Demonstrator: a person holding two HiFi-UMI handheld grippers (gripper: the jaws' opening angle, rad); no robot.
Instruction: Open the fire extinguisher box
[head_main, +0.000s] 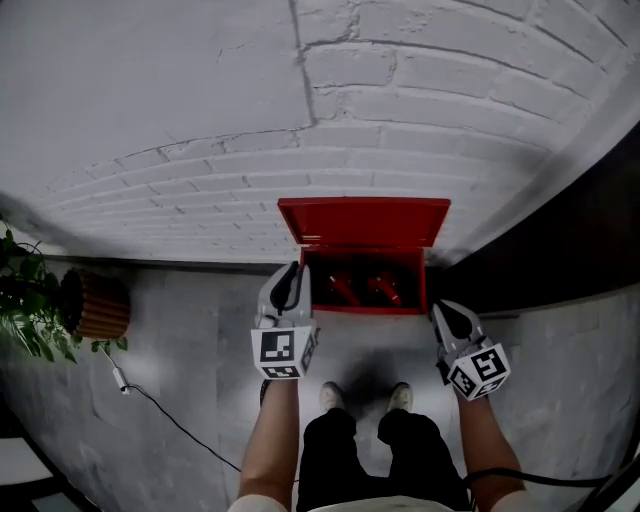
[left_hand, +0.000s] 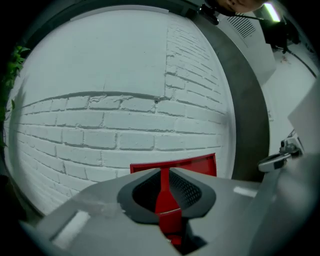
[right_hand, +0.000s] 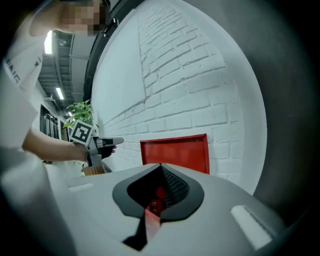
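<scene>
Brick wall (head_main: 200, 110) just behind box lid (head_main: 363, 222)

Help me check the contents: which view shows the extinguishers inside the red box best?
The head view: it looks down into the open red box, where the extinguishers lie. The left gripper view catches mostly the raised lid; the right gripper view, the lid and a red glimpse inside.
</scene>
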